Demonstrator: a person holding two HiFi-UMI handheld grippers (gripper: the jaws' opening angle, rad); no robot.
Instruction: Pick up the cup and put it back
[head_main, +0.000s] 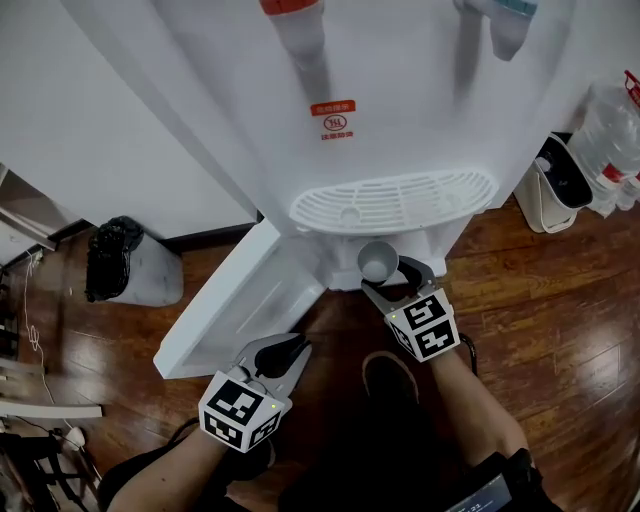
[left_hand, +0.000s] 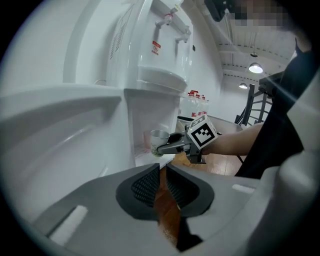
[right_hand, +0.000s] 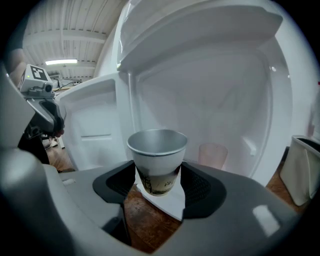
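Note:
A paper cup (head_main: 377, 262) with a printed side sits between the pads of my right gripper (head_main: 392, 275), which is shut on it just in front of the open lower cabinet (head_main: 340, 262) of a white water dispenser (head_main: 400, 100). In the right gripper view the cup (right_hand: 157, 160) is upright and empty, gripped near its base. A translucent cup (right_hand: 213, 155) stands inside the cabinet behind it. My left gripper (head_main: 290, 352) hangs lower left, beside the open cabinet door (head_main: 240, 300), shut with nothing between its pads (left_hand: 145, 186).
The dispenser's drip tray (head_main: 395, 200) juts out above the cabinet. A bin with a black bag (head_main: 125, 262) stands at the left, a white bin (head_main: 555, 185) and water bottles (head_main: 612, 140) at the right. Wooden floor (head_main: 560, 300) lies all around.

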